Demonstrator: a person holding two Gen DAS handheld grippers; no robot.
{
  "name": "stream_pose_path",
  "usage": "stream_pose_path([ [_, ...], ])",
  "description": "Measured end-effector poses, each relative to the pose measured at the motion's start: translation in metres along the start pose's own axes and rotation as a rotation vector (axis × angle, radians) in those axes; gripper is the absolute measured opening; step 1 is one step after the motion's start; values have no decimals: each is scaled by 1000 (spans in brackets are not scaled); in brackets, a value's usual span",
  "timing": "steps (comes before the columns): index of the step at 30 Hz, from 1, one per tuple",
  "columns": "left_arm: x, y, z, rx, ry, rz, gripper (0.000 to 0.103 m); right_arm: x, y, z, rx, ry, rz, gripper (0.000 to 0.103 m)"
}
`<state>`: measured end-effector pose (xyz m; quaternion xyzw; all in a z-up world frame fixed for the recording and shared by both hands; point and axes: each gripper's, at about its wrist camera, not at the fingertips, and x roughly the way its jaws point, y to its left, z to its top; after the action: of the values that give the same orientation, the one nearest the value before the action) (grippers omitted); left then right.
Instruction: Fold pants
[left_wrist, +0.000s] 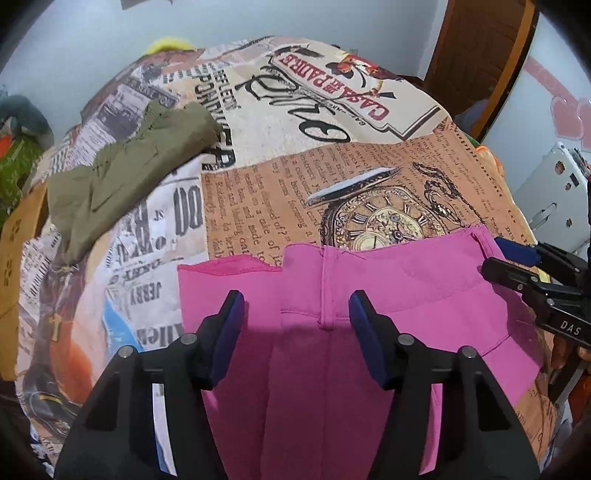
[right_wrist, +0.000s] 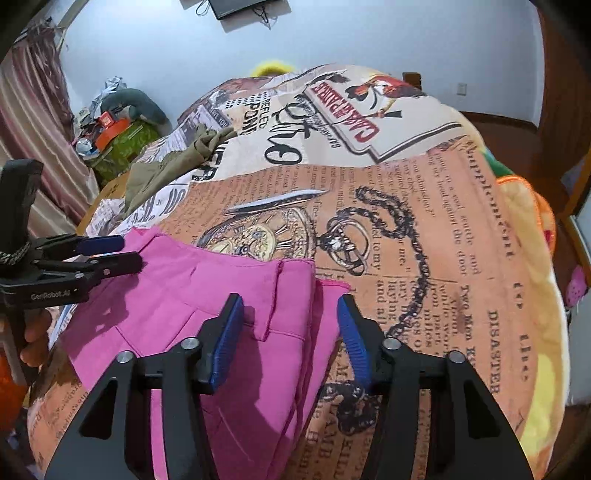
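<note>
Newsprint-patterned blanket (left_wrist: 258, 206) covers the bed, with pink pants (left_wrist: 369, 295) lying near its front edge.

Far left on the blanket, well apart from the pants, lies a crumpled olive garment (left_wrist: 122, 181). Next comes the left gripper (left_wrist: 295, 314), poised above the waistband area of the pants with its blue pads spread wide and nothing between them. The right gripper (right_wrist: 290, 317) hangs over the other side of the pants, straddling their edge, its fingers likewise parted and empty; a pocket-watch print shows on the blanket just beyond the pants.
</note>
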<state>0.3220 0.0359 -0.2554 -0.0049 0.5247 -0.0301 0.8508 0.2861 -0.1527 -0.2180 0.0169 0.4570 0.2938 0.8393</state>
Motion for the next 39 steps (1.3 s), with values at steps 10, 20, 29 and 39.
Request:
stream_pose_path([
  [10,3,-6,-3,21,-12,-17,27,-2,8,5,-74,-15,-14,16],
  [20,-16,-5,-9,52,-76,60,23,5,23,15,-166,-45,-38,14],
  [29,-4,2,-10,26,-20,79,29,22,27,21,-189,50,-87,15],
  [39,-50,-6,-24,66,-88,98,29,-24,49,20,-189,-20,-39,35],
])
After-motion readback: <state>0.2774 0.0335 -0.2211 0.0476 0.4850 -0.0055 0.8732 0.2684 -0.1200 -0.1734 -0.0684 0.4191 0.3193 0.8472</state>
